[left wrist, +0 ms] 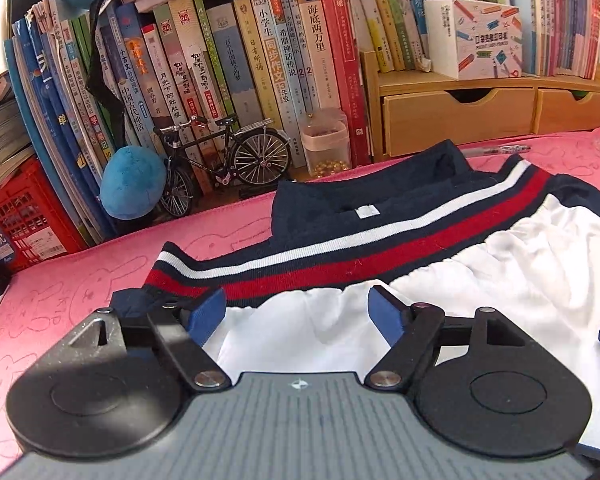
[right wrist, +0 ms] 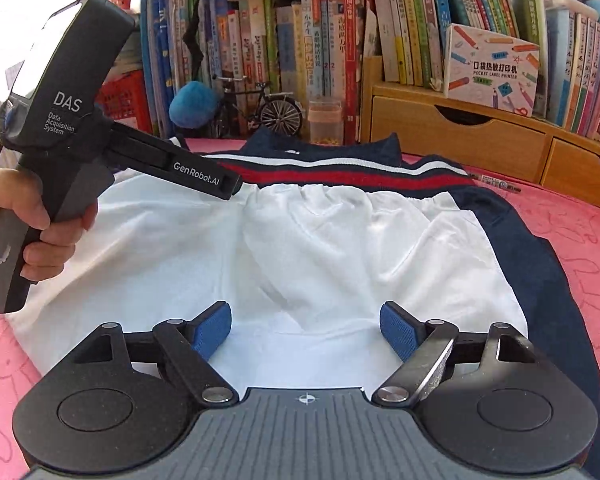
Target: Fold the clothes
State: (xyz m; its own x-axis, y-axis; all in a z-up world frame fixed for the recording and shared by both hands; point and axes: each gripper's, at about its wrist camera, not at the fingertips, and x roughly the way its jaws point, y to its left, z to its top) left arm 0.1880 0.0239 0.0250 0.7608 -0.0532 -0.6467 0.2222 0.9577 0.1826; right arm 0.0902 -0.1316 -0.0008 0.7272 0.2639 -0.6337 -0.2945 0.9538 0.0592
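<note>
Both my left claw and right claw hang released over the white top, between folds; next I grab its near hem

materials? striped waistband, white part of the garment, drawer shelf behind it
Striped waistband: ribbed knit, matte; fine ribs and stray fuzz show. White part: thin smooth fabric, likely a woven lining; soft creases, gathers at the band. Drawer shelf: pale wood or bamboo, satin finish; grain is faint.

"DAS Data Acquisition System" on left gripper body, "GenRobot.AI" along its arm; "POCKET LABEL PRINTER" on white box at two o'clock; "海底两万里" on book spine near twelve
</note>
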